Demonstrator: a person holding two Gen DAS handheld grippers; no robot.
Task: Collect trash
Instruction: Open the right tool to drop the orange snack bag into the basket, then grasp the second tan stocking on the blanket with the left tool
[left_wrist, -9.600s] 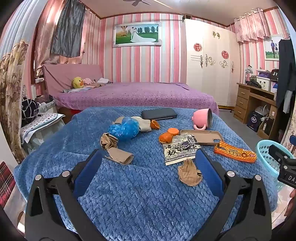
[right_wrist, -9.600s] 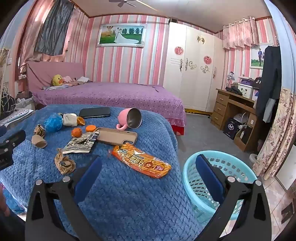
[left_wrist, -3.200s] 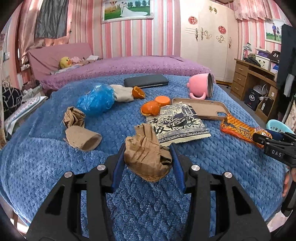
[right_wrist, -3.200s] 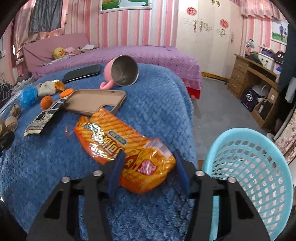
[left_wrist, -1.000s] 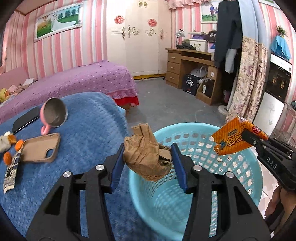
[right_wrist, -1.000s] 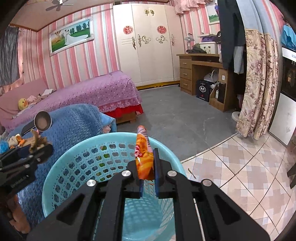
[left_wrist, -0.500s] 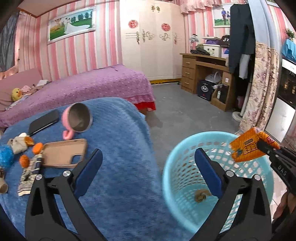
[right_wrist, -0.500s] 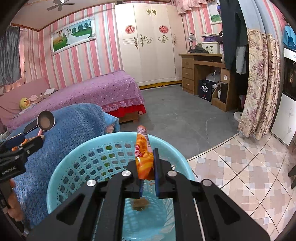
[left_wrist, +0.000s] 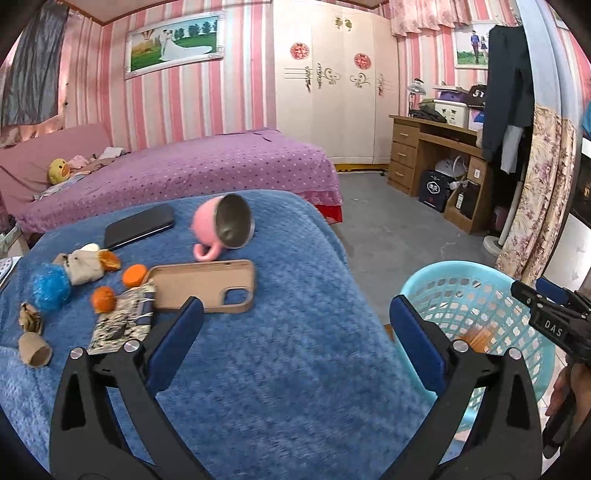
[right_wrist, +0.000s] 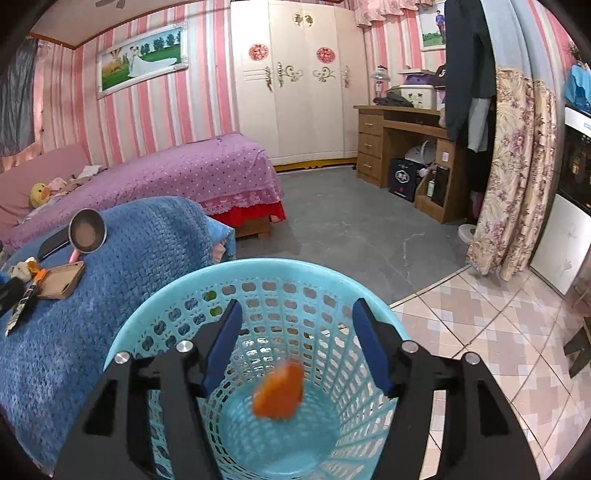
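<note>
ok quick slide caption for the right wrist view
Right gripper, jaws just opened and empty, above the blue basket as the orange wrapper drops inside.

We saw an evenly lit, fairly bright room with soft shadows and no harsh glare. Fisheye bending curved the walls, and black vignette filled the corners. The orange wrapper in the basket was motion-blurred.

Pink mug on its side w/ phone case just beside, black phone near.
</note>
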